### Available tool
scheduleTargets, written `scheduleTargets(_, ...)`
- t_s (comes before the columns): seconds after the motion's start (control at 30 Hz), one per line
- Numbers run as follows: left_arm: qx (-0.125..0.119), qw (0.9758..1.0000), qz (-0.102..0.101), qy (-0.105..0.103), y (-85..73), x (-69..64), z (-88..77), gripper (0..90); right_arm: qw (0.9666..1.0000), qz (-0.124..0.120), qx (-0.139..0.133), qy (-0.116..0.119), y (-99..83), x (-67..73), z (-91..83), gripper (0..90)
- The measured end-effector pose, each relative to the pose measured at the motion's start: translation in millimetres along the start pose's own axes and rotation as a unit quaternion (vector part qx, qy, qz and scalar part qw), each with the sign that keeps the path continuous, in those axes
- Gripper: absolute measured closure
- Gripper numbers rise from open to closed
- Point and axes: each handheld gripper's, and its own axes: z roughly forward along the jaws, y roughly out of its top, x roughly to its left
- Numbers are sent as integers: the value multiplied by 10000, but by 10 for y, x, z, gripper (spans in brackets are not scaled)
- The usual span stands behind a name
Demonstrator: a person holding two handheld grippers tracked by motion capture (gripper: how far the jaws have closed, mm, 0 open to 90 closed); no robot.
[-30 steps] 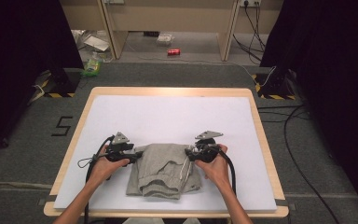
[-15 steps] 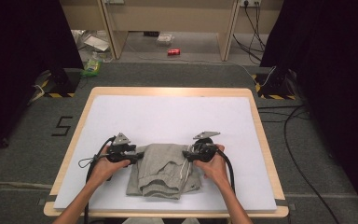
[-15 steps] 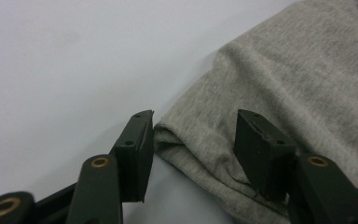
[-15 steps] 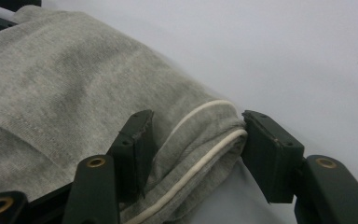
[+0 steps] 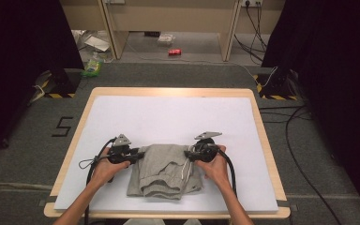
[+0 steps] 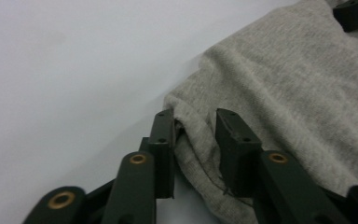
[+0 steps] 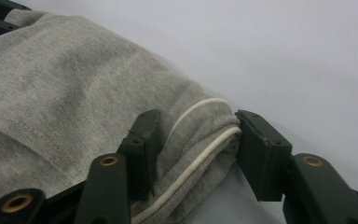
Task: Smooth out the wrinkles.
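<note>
We are working a folded grey garment (image 5: 165,171) lying at the near middle of the white table (image 5: 178,117), long axis running left to right between both grippers. Left gripper (image 6: 193,128) has just been closing, pinching a fold at the left edge. Right gripper (image 7: 196,133) has also been closing around the right corner with its white drawstring (image 7: 193,161); we cannot tell whether its pads are pressing yet.

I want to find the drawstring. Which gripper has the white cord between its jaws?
The right gripper: a white cord runs along the grey garment there.
</note>
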Motion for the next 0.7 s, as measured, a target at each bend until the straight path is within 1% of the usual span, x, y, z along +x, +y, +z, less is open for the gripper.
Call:
scheduleTargets(0.13,-50,10000,36,-13,0,-2,2,784,9998,-147,-95,-49,3,17,-10,669)
scheduleTargets(0.23,-75,9999,137,38,7,-16,4,801,9996,-211,-140,-97,4,34,-13,709)
scheduleTargets(0.33,-135,9998,100,49,14,4,22,807,9996,-187,-196,-98,10,19,-21,727)
scheduleTargets(0.4,-165,9998,63,53,31,26,41,808,9995,-152,-276,-96,22,-15,-26,734)
scheduleTargets(0.47,-177,9998,45,72,68,50,68,809,9994,-42,-334,-86,42,-55,-25,738)
scheduleTargets(0.53,-211,9997,31,133,107,65,105,809,9992,-87,-348,-161,89,-85,-17,739)
scheduleTargets(0.57,-189,9997,41,154,120,77,130,809,9991,-127,-355,-198,122,-94,-17,739)
scheduleTargets(0.6,-155,9998,36,141,140,93,148,808,9990,-116,-369,-225,156,-100,-17,740)
scheduleTargets(0.7,-235,9996,-82,144,234,164,168,807,9986,-200,-374,-326,250,-141,1,740)
